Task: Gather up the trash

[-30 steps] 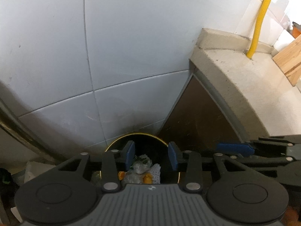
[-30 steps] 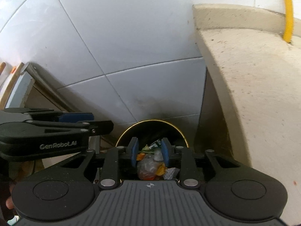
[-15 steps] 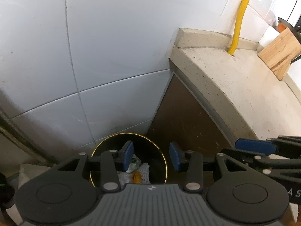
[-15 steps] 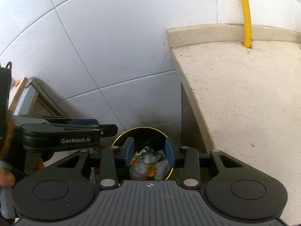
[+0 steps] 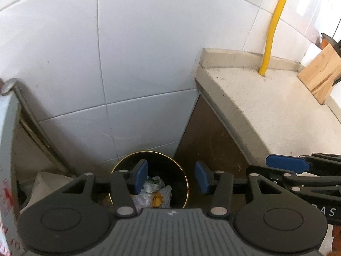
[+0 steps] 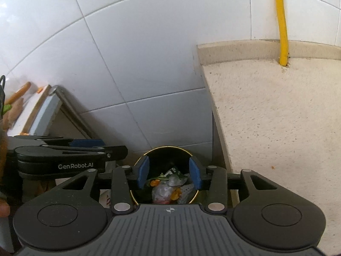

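We hold both grippers above the bin (image 6: 166,171), a black round one with a thin gold rim, standing on the floor in the corner where the tiled wall (image 5: 138,64) meets the end of the counter (image 6: 277,117). The trash (image 6: 168,188), a heap of crumpled wrappers and orange scraps, lies inside it, well below our fingertips and straight ahead along the line both grippers point, steeply downward.

The left gripper (image 5: 171,177) has just been opening; its blue pads stand apart with nothing between them, only the bin seen through the gap. The right gripper (image 6: 169,171) has likewise been opening and is released and empty, its pads framing the bin's mouth.

The trash has no clear long axis; it is a loose heap. The right gripper sits squarely over the bin, while the left is offset so that the bin falls under its left pad, so we judge the right the better placed. With nothing left in hand, the next trash probably lies elsewhere, out of view.
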Available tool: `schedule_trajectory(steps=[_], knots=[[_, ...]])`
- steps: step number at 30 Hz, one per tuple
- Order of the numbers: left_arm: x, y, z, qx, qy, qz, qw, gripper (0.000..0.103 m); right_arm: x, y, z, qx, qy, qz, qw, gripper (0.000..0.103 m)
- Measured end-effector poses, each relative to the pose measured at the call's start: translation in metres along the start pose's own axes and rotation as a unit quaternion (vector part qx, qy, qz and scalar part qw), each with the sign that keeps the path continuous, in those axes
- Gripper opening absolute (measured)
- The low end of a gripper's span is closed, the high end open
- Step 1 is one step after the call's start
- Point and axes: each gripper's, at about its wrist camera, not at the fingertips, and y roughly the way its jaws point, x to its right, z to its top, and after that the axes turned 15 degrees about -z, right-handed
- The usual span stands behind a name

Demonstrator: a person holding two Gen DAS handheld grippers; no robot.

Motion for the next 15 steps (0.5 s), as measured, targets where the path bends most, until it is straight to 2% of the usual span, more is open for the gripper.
schedule_trajectory(steps=[11,14,15], knots=[[0.026,-0.024,-0.012,0.023,-0.004,0.030,0.9993,0.050,0.013,-0.021,-0.008,0.021,-0.006,0.023,1.000,0.062],[0.029,-0.028,-0.015,0.027,-0.003,0.043,0.9987,0.051,0.016,-0.027,-0.010,0.028,-0.004,0.021,0.999,0.074],[0.030,-0.029,-0.016,0.028,-0.003,0.048,0.9985,0.051,0.017,-0.029,-0.011,0.031,-0.004,0.022,0.999,0.075]])
